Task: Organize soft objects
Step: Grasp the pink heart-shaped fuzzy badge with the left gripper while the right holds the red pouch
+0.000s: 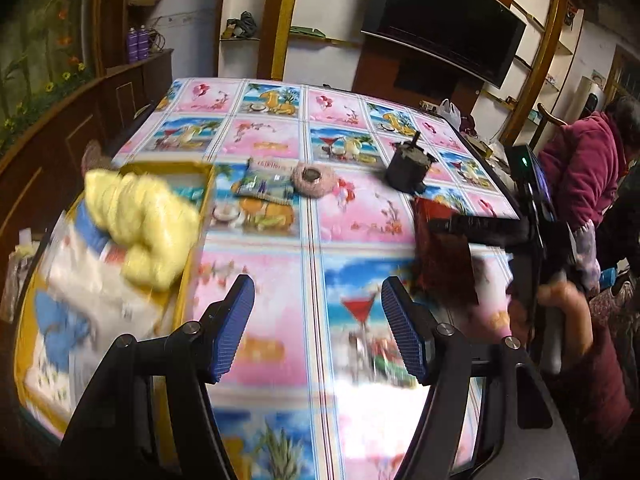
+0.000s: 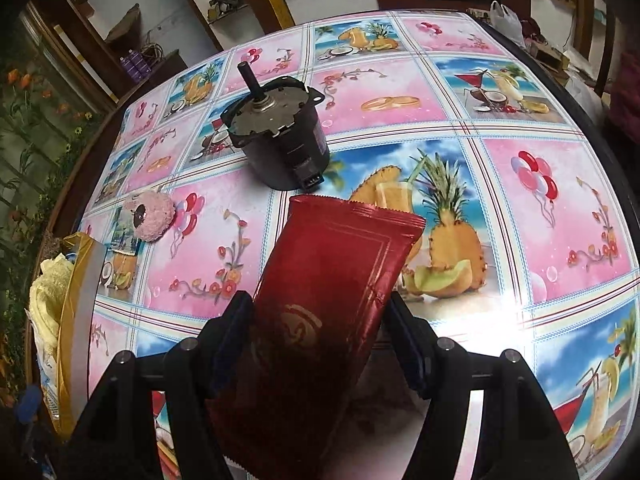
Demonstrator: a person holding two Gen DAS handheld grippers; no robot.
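My right gripper pinches the red foil packet above the table; left gripper open, empty. Slick foil could slide out, or clip the geared motor just ahead.

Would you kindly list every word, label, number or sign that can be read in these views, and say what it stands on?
None can be read for certain.
Dark red foil packet in the right gripper: a gold swirl emblem only, no letters.
Small printed flat pouch: a line of print along its top edge, too blurred.
White and blue printed bag in the yellow cardboard box: markings blurred.
Black cylindrical motor: no legible label.
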